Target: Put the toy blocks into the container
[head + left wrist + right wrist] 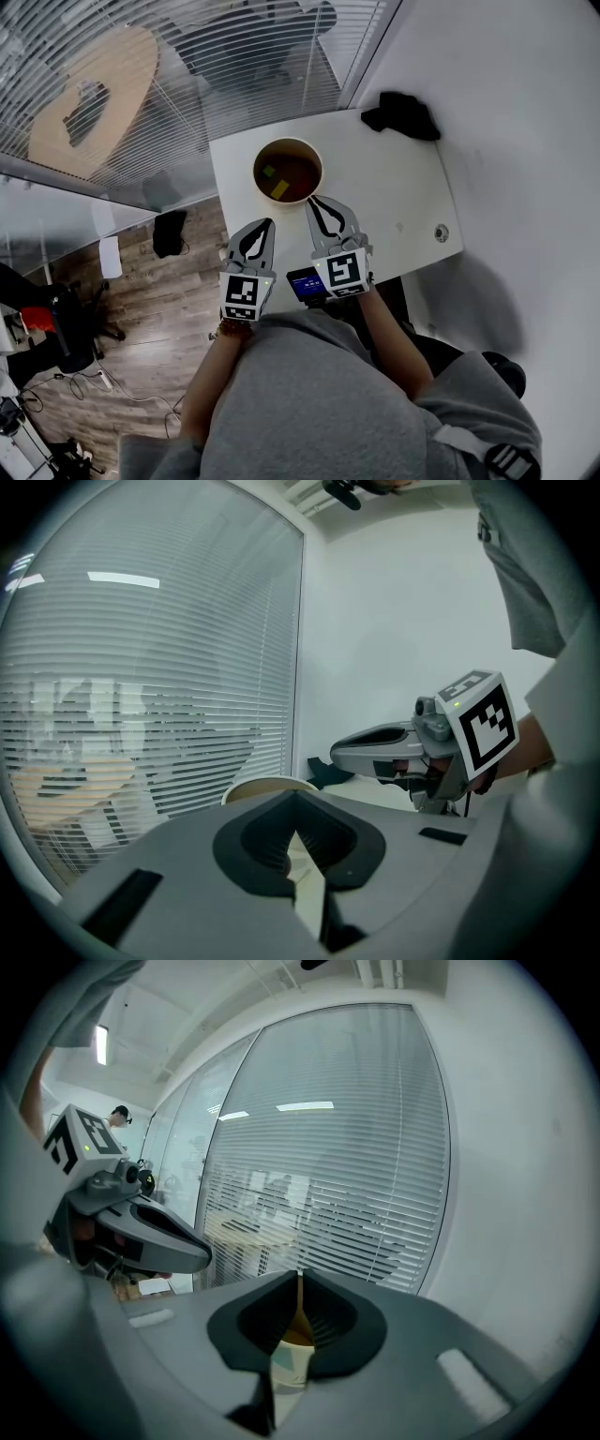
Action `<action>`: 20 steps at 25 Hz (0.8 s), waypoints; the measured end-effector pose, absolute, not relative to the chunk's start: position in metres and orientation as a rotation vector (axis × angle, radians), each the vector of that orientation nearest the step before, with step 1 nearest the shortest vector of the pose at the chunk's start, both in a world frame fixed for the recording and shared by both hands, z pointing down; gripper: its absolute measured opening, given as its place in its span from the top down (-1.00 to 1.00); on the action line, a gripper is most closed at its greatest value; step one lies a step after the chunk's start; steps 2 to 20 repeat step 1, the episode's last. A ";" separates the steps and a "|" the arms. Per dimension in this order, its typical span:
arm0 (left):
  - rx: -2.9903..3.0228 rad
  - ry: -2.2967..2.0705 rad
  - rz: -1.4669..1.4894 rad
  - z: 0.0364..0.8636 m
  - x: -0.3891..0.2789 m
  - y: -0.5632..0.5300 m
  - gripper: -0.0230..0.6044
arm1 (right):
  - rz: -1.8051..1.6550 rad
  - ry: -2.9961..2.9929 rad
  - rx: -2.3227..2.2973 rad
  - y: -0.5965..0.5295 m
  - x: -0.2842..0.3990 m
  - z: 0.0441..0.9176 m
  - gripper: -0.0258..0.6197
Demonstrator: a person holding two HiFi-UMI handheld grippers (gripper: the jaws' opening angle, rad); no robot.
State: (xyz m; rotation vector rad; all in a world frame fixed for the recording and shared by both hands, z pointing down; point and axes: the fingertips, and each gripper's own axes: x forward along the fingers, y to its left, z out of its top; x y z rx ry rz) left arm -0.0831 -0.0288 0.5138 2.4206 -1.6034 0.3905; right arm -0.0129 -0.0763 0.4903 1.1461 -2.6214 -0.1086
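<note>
A round tan container stands near the far left of the white table. Inside it lie a yellow block and a green block. My left gripper hovers just in front of the container, shut with nothing in it. My right gripper sits at the container's near right rim, also shut and empty. In the left gripper view the container rim shows past the closed tips, with the right gripper alongside. In the right gripper view the container shows below the closed tips.
A black crumpled object lies at the table's far right corner. A small round fitting sits near the right edge. Glass with slatted blinds runs behind the table, and the table's left edge drops to a wood floor.
</note>
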 end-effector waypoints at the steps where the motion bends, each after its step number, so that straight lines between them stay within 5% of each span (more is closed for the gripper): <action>1: 2.422 -1.604 0.390 0.514 -0.083 -0.028 0.90 | -0.110 -2.620 1.148 -0.075 -0.013 0.490 0.83; 20: 2.422 -1.604 0.390 0.514 -0.083 -0.028 0.90 | -0.110 -2.620 1.148 -0.075 -0.013 0.490 0.83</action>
